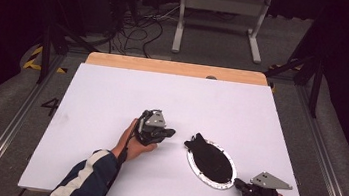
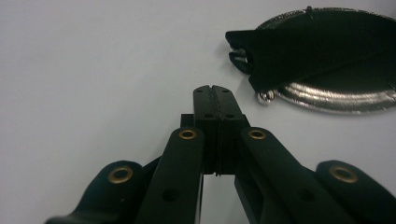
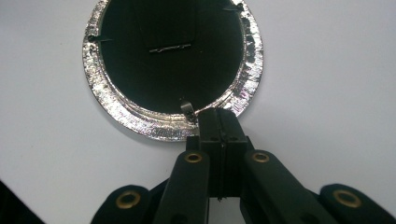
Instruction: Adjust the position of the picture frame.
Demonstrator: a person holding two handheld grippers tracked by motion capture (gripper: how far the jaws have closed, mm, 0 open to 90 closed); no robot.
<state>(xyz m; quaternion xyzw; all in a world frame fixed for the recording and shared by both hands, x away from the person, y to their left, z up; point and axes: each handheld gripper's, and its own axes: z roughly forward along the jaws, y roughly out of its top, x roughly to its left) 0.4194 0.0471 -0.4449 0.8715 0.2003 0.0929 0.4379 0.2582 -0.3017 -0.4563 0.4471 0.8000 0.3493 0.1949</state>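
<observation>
An oval picture frame (image 1: 202, 172) lies face down on the white table (image 1: 172, 98), a silver rim (image 3: 140, 121) around a black back (image 3: 168, 70). Its black stand flap (image 2: 299, 51) juts past the rim at the far-left end. My left gripper (image 1: 172, 133) is shut with nothing in it, its tips (image 2: 215, 88) just short of that flap. My right gripper (image 1: 238, 184) is shut too. Its tips (image 3: 219, 112) lie at the rim's near edge beside a small metal tab (image 3: 187, 109); whether they pinch the rim I cannot tell.
The table's wooden far edge (image 1: 176, 68) shows beyond the white top. A white metal stand (image 1: 220, 18) and loose cables (image 1: 140, 28) are on the floor behind. Rails (image 1: 13, 123) run along both sides of the table.
</observation>
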